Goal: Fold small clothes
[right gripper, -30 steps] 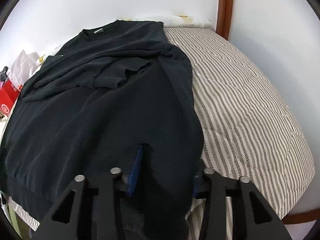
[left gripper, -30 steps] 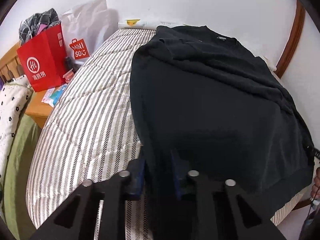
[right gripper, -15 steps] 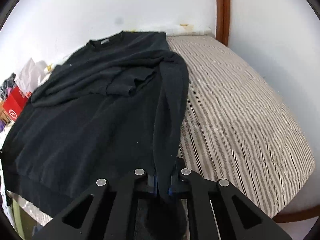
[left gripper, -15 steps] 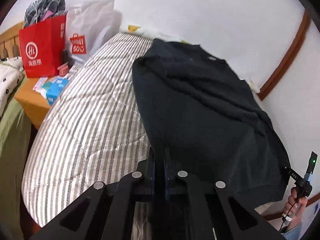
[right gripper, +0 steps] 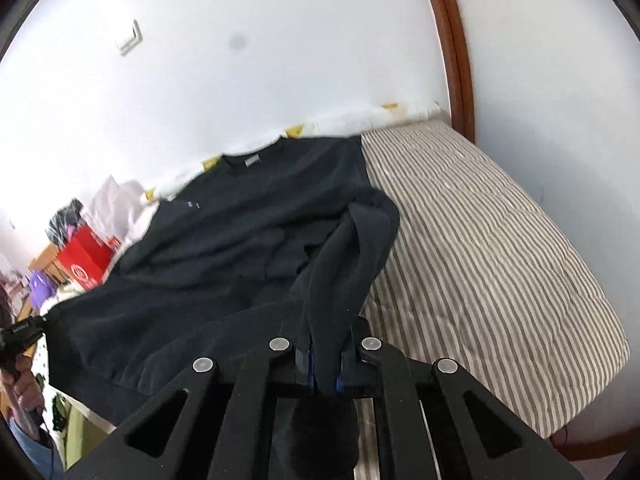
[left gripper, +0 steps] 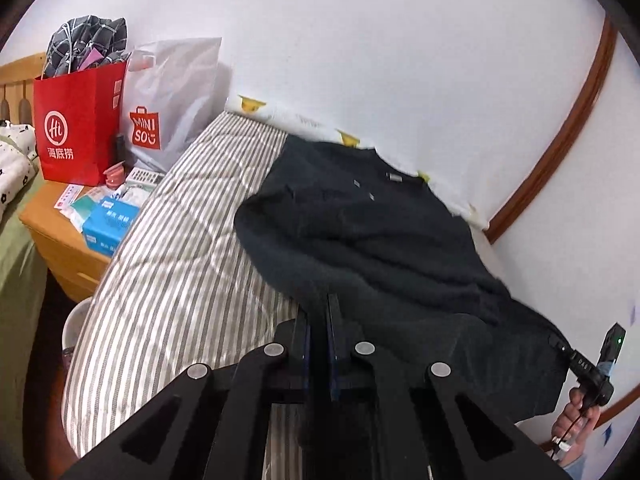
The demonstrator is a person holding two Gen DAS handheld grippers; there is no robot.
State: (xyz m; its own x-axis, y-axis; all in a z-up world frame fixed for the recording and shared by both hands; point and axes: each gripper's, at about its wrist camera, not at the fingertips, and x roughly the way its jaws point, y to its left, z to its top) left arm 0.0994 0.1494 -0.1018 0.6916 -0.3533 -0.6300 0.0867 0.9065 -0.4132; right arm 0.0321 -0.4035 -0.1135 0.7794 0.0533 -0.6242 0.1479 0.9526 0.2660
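My left claw [left gripper: 320,320] is pressed together on the near hem of the black sweatshirt [left gripper: 372,240], and my right claw [right gripper: 326,340] pinches a bunched fold of the same hem at its other corner. The garment's collar end lies on the striped bed [right gripper: 480,240] by the wall, its near end raised. I judge that unequal pulling could skew the fold, and the thick right-hand bunch might slip free.
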